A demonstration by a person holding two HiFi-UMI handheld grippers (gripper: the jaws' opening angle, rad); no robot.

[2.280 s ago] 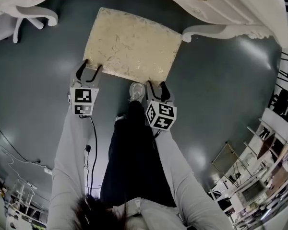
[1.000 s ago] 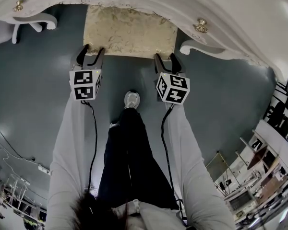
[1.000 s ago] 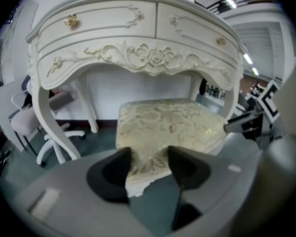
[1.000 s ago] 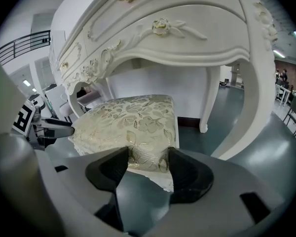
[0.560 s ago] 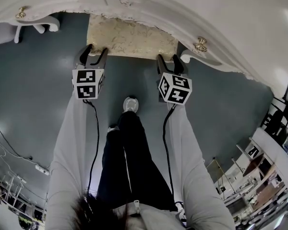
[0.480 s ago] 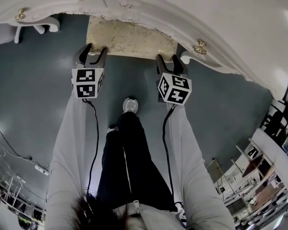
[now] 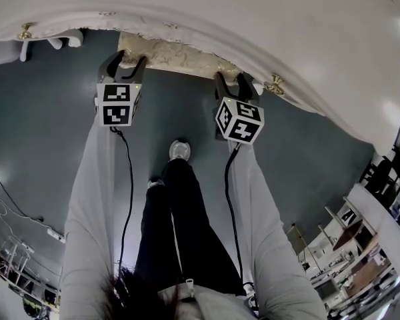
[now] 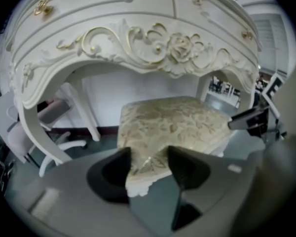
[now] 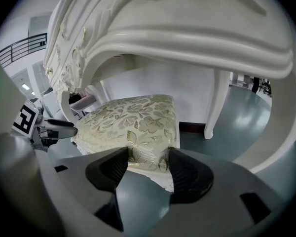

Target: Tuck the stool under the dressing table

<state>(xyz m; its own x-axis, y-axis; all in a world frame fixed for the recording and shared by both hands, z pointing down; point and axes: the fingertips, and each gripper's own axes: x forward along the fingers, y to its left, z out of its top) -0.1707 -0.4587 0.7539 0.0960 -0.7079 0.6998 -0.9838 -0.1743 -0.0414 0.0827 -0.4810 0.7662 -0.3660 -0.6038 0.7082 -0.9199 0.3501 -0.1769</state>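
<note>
Stool (image 7: 180,53), cream floral-brocade seat: sitting mostly beneath the white carved dressing table (image 7: 267,25), with only its near edge showing from above. We are clamping its near left corner in the left gripper (image 7: 123,64) and its near right corner in the right gripper (image 7: 230,82). We judge that one grip per corner is keeping the seat square between the table's legs.

Below you: dark grey-blue floor (image 7: 40,132), glossy, with pale glare patches. Thin cables (image 7: 20,205) trail across it at your left. Cluttered shelving (image 7: 360,265) at room's edge, lower right; metal racks (image 7: 7,272) lower left. Ahead: plain white wall (image 8: 153,85), dark skirting (image 8: 111,129) at base. White chair (image 8: 56,112), grey seat, off left. Railing (image 9: 19,46) high up.
</note>
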